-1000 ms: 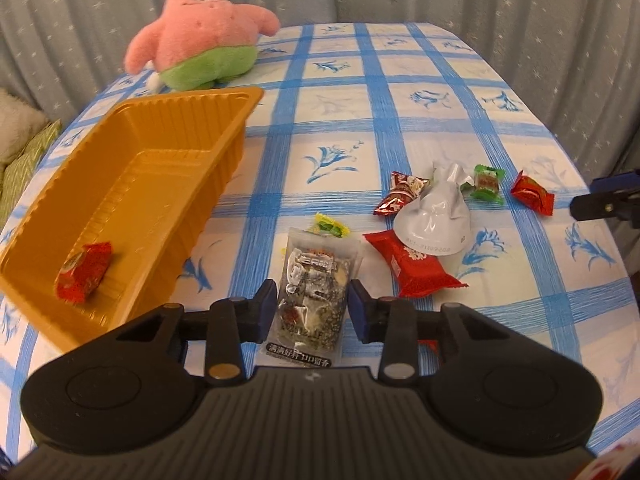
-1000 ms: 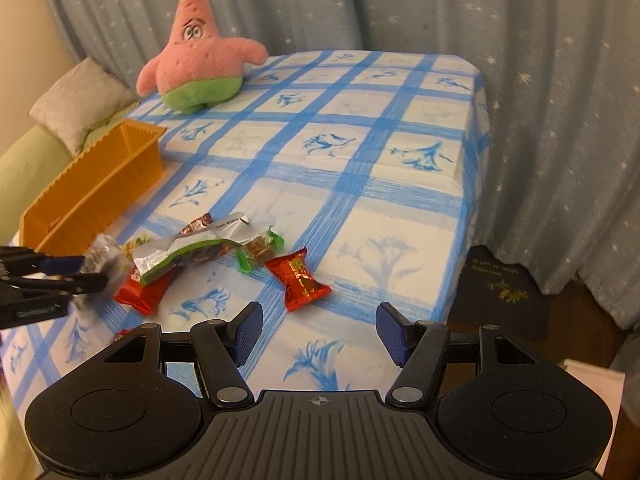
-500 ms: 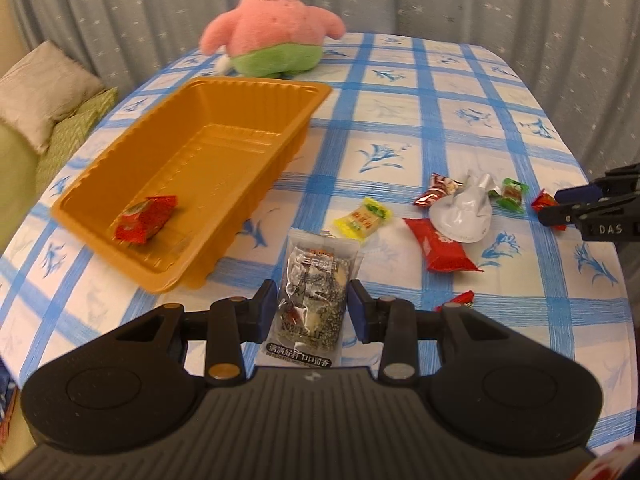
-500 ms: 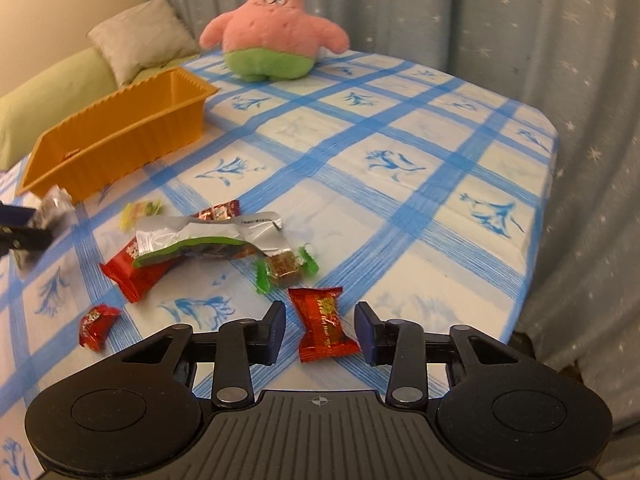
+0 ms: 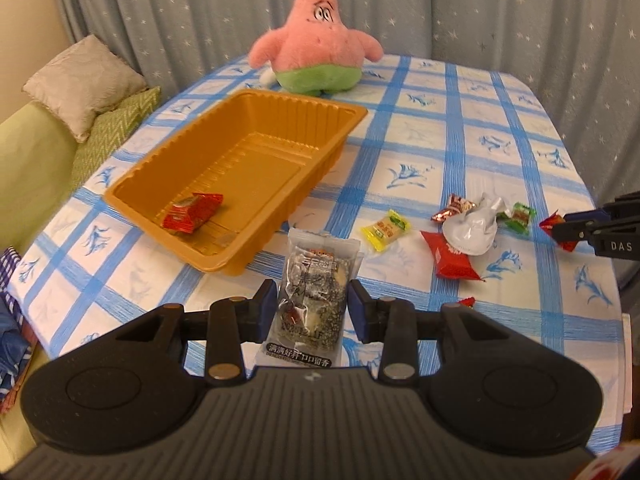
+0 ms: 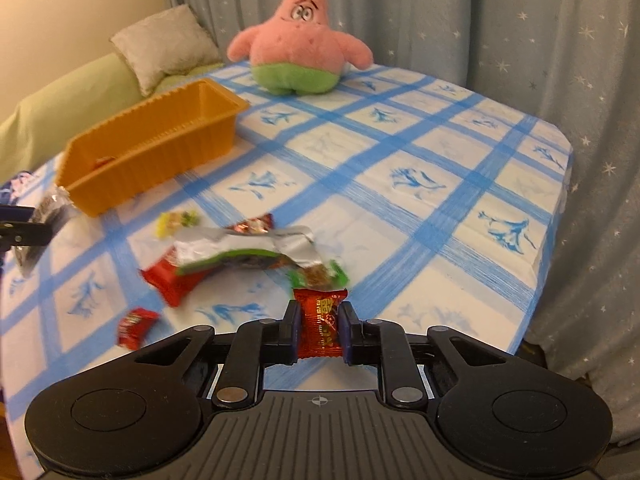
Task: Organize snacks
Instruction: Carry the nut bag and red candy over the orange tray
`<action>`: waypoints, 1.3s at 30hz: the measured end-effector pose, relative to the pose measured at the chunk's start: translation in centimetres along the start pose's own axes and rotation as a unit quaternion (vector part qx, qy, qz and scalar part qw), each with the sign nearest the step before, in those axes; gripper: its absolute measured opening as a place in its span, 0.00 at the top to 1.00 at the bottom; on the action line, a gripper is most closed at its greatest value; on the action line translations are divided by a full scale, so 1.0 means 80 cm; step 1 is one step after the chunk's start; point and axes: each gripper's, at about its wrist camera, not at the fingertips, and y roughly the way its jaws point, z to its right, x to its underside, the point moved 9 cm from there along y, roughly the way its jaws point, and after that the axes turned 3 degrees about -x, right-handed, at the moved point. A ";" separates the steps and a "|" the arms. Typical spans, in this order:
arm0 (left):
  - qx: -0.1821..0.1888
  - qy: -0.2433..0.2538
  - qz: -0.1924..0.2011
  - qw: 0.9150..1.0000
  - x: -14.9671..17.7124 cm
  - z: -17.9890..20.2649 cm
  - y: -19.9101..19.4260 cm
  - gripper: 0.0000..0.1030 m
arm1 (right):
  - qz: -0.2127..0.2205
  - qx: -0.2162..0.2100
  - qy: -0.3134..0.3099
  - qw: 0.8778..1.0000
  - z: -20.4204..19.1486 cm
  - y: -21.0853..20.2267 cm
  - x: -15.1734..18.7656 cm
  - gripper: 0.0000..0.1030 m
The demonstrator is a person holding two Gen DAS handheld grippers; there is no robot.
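My left gripper is shut on a clear sesame snack packet, held just above the checked tablecloth, in front of the orange tray. One red snack lies inside the tray. In the right wrist view, my right gripper has its jaws closing, both pads against a red candy near the table's front edge. Loose on the cloth are a silver pouch, a red packet, a green candy, a yellow candy and a small red candy.
A pink star plush sits at the far end of the table, behind the tray. A cushion and a green sofa stand to the left. Starred grey curtains close off the back and right.
My left gripper has risen and swung left with the packet, so the tray is now ahead. My right gripper moved over the red candy and closed on it.
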 end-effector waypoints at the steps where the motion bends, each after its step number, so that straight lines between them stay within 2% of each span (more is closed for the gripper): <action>1: -0.002 -0.002 0.002 1.000 0.000 -0.001 -0.004 0.65 | 0.002 -0.009 0.003 1.000 -0.005 -0.004 -0.002 0.81; 10: -0.018 -0.023 0.013 0.999 -0.002 -0.014 -0.036 0.65 | 0.028 -0.102 -0.017 0.994 -0.088 -0.031 -0.028 0.81; 17: -0.011 -0.026 0.020 0.999 -0.017 -0.039 -0.043 0.65 | 0.036 -0.140 -0.024 0.989 -0.148 -0.023 -0.063 0.81; 28: 0.017 -0.010 0.039 0.999 -0.075 -0.095 -0.012 0.65 | 0.055 -0.150 -0.008 0.987 -0.223 0.021 -0.138 0.81; 39: 0.038 -0.005 0.034 0.999 -0.122 -0.132 0.060 0.65 | 0.057 -0.123 0.011 0.991 -0.241 0.098 -0.204 0.81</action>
